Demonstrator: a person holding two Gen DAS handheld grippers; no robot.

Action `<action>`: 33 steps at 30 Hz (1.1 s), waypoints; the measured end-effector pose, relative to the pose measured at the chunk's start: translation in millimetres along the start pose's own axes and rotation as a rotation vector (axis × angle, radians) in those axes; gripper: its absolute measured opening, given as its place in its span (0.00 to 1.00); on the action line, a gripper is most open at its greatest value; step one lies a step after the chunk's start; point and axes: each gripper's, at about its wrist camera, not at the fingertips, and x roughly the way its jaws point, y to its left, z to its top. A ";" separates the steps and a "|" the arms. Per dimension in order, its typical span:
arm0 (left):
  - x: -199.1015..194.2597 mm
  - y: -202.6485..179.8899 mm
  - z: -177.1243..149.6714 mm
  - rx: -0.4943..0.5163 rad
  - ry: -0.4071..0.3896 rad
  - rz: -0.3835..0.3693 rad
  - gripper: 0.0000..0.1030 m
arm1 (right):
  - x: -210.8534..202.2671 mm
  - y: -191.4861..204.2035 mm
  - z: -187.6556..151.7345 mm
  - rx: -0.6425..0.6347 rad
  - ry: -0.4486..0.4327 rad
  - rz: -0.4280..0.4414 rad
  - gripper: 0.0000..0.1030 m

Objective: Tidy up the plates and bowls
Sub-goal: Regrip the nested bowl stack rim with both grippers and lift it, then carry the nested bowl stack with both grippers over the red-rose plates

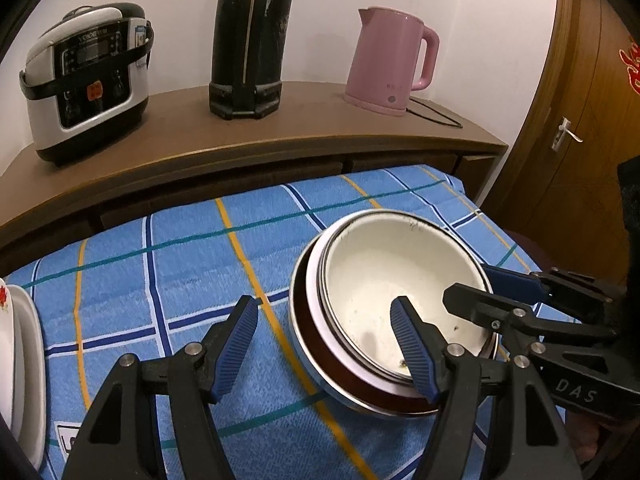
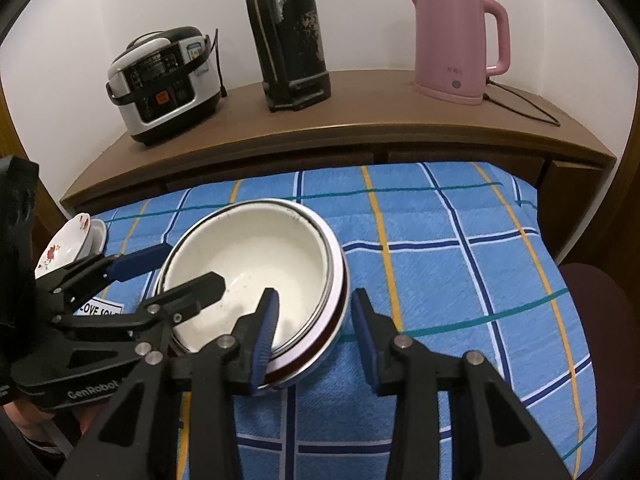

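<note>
The stacked bowls (image 1: 384, 312) sit on the blue checked tablecloth (image 1: 180, 280), nearer its right edge; open cloth stretches to the left. The left gripper (image 1: 324, 344) stands open, one finger inside the top bowl. The right gripper (image 2: 314, 332) straddles the stack's rim, its jaws apart and not pressing. A flowered plate (image 2: 60, 250) lies at the left edge. Behind the table, a sideboard (image 2: 360, 132) carries a rice cooker (image 2: 164, 84), thermos (image 2: 288, 36) and pink kettle (image 2: 456, 40).

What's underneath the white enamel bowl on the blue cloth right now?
The white enamel bowl sits nested in a stack: below it a white rim, then a dark brown bowl with a metal edge. How many pieces lie beneath is hidden, as is the cloth under them.
</note>
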 end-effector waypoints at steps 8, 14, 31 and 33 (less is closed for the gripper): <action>3.9 -5.0 -3.7 0.032 0.011 0.020 0.52 | 2.1 2.7 0.2 0.001 -0.017 -0.026 0.23; 2.8 -1.8 -4.5 0.025 0.007 0.039 0.50 | 3.2 3.9 2.2 0.006 -0.011 -0.019 0.22; -17.7 15.1 -1.5 -0.063 -0.038 0.045 0.44 | -2.1 15.7 9.4 -0.007 -0.009 0.025 0.16; -20.7 17.8 -2.3 -0.079 -0.042 0.051 0.44 | -2.9 20.1 10.7 -0.016 -0.009 0.028 0.16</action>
